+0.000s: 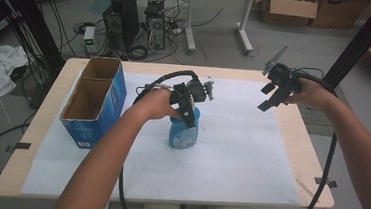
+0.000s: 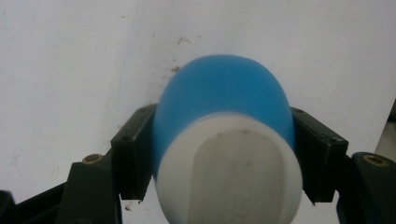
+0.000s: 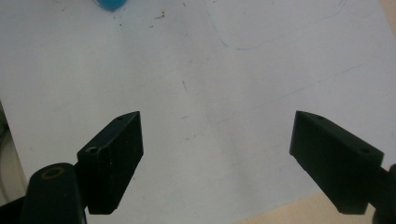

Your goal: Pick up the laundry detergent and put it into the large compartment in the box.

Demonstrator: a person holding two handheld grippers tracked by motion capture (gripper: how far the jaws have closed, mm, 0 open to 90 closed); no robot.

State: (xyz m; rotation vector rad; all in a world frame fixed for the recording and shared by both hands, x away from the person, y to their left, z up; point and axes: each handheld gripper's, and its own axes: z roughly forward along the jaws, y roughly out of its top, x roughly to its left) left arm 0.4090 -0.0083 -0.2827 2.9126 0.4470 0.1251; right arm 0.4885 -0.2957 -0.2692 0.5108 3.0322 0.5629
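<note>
Left gripper [image 1: 188,116] clamps the blue plastic bottle [image 1: 183,132] near mid-table; in the left gripper view both black jaws press the rounded blue body [image 2: 219,93], white cap end toward the camera. Bottle stands upright on the white paper sheet [image 1: 240,154] covering the wooden table [image 1: 309,159]. Far left, an open blue cardboard box [image 1: 96,102], two compartments. Right gripper [image 1: 269,98] is held above the sheet's right part, jaws spread wide, holding nothing.
</note>
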